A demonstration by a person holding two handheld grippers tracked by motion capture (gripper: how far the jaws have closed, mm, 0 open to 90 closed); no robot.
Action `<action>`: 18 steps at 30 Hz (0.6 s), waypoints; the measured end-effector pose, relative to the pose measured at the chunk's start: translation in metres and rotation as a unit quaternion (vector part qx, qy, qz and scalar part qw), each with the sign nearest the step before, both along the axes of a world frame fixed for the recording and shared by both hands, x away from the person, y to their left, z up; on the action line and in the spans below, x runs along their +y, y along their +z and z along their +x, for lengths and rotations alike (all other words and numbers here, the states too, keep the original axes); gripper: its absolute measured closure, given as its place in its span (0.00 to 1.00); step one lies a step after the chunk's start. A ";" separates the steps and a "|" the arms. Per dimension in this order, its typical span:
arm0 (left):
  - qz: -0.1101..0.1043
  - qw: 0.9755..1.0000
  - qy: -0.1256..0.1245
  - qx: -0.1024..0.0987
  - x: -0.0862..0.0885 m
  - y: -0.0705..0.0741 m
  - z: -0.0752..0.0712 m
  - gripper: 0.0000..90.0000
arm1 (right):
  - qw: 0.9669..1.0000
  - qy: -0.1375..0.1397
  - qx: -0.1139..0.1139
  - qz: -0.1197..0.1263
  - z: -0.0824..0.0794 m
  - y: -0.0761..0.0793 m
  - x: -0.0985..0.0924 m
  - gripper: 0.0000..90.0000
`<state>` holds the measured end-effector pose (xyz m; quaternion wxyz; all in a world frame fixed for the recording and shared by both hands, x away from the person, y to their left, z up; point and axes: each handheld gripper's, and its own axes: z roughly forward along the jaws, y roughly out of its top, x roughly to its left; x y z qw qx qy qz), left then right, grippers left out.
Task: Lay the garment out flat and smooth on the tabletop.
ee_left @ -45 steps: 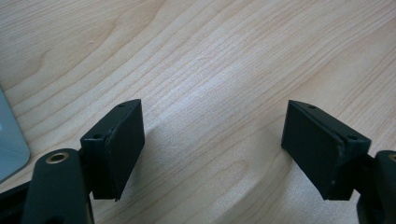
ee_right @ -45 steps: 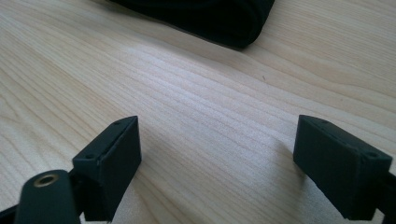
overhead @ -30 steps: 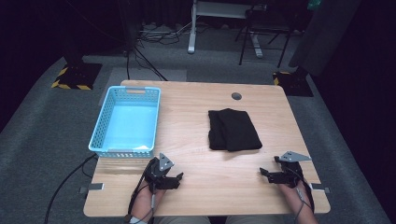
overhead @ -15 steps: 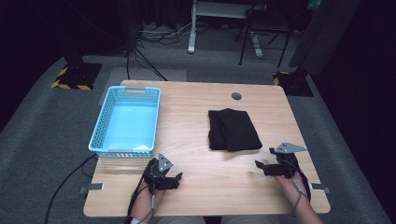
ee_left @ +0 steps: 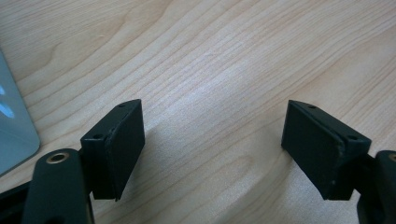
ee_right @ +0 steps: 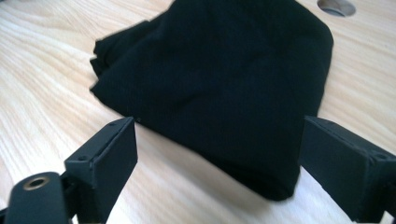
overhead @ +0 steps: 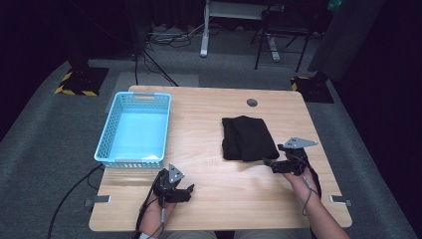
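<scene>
A wooden table [overhead: 214, 199] carries a light blue plastic basket [overhead: 133, 128] at its left side and a folded black cloth [overhead: 247, 138] lying flat right of the middle, well apart from the basket. A small grey round cap [overhead: 252, 102] sits in the tabletop beyond the cloth. The right gripper [overhead: 267, 163] hovers just beside the cloth's near right corner, jaws spread wide, grasping nothing. The left gripper [overhead: 188, 190] rests near the table's front edge below the basket, jaws likewise released over bare wood.
</scene>
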<state>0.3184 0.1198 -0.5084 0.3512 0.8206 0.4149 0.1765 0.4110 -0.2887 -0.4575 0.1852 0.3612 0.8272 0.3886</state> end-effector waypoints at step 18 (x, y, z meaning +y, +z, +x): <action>-0.006 1.000 -0.005 0.003 0.000 0.000 0.002 0.24 | 0.997 0.035 0.041 -0.055 0.050 -0.020 0.073 0.68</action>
